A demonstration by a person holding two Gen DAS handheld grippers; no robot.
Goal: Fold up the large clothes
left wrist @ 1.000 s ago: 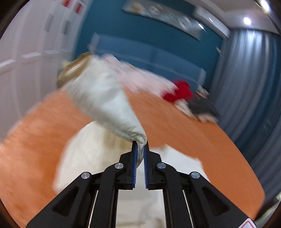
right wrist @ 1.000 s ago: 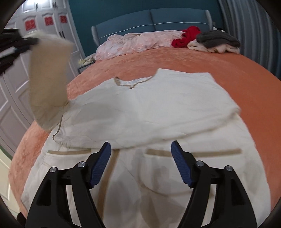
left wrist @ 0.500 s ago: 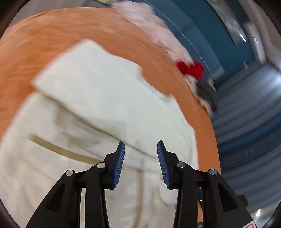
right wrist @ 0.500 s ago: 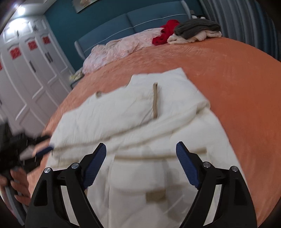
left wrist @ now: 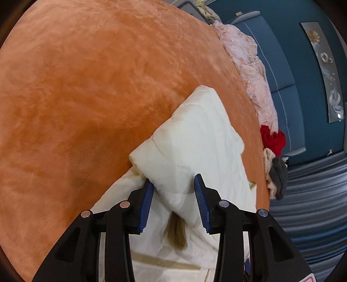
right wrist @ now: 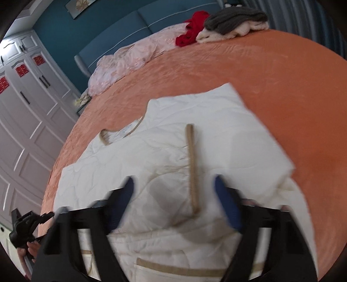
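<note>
left gripper (left wrist: 173, 191) was spread apart, empty, a folded sleeve edge of the cream jacket (left wrist: 201, 138) between its pads. right gripper (right wrist: 173, 201) also gaped wide, blurred, hovering over the jacket's tan trim strip (right wrist: 192, 167). jacket lay on the orange bed (left wrist: 76, 86); pink, red, grey clothes piled near the headboard.

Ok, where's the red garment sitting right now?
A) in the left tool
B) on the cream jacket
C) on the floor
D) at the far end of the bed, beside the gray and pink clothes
D: the red garment lies by the headboard between the pink clothes and gray clothes.
</note>
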